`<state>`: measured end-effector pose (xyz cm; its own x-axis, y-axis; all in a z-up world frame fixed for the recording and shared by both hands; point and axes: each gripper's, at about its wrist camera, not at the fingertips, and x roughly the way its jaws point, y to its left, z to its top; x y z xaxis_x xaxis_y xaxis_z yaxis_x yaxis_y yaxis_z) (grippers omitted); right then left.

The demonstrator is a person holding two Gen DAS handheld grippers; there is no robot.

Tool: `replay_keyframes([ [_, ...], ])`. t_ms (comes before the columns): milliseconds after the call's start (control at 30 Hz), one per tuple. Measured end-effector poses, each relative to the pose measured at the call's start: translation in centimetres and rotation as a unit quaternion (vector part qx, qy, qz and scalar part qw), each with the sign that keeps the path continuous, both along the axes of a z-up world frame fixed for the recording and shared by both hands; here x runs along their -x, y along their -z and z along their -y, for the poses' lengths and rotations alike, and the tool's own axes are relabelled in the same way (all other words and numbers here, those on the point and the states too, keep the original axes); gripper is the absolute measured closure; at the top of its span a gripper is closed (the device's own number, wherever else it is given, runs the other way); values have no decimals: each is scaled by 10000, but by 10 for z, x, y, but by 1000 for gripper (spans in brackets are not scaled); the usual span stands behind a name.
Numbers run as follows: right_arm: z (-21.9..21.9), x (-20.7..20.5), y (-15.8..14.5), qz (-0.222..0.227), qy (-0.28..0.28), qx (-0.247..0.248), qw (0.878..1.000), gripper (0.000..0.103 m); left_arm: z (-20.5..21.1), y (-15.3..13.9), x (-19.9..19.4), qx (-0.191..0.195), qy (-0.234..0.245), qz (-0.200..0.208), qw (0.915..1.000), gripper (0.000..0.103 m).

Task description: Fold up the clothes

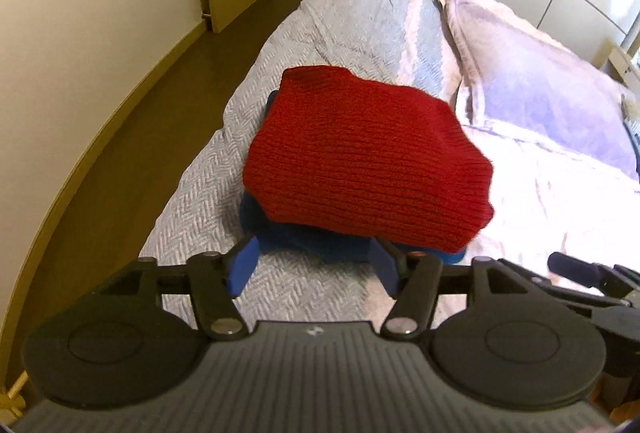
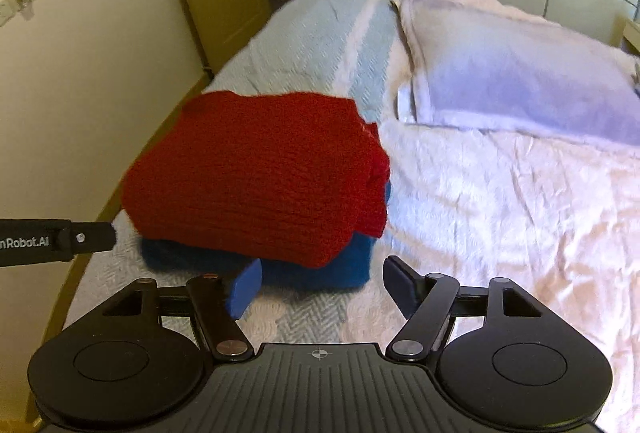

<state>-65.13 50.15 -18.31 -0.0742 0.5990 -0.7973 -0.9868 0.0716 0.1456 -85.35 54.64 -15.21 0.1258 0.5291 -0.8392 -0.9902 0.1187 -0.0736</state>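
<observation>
A: How many garments are seen?
B: Two, stacked on the bed [image 1: 280, 45]: one folded red sweater [image 1: 360, 161] laid over one blue garment [image 2: 320, 269].

A: And the tongs?
B: Two. The left gripper [image 1: 316, 269] and right gripper [image 2: 324, 285], at six o'clock of the stack, are spread wide; nothing is held. One pillow [image 2: 520, 89] is seen at two o'clock.

**Folded red knit on top of a folded blue garment**

We see a red ribbed knit sweater [image 1: 360, 157], folded into a thick, roughly rectangular bundle with rounded edges. It lies flat on top of a dark blue folded garment [image 2: 320, 269], which shows only as a strip beneath it at 6 o'clock and a sliver at 9 o'clock in the left wrist view. In the right wrist view we make out the red bundle's stacked folded layers along its 3 o'clock edge. The blue piece looks fuzzy and lies flat under the red one. Both are slightly blurred, so we cannot tell what the blue garment is.
</observation>
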Motion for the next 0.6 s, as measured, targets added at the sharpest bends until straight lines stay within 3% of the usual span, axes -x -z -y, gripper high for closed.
replay_keyframes([
  [367, 67, -5, -34, -231, -139, -76, 9996, 32, 93, -45, -13, -273, -450, -407, 9978, 41],
  [600, 118, -15, -56, -496, -110, -222, 9985, 32, 144, -55, -28, -387, -574, -639, 9955, 41],
])
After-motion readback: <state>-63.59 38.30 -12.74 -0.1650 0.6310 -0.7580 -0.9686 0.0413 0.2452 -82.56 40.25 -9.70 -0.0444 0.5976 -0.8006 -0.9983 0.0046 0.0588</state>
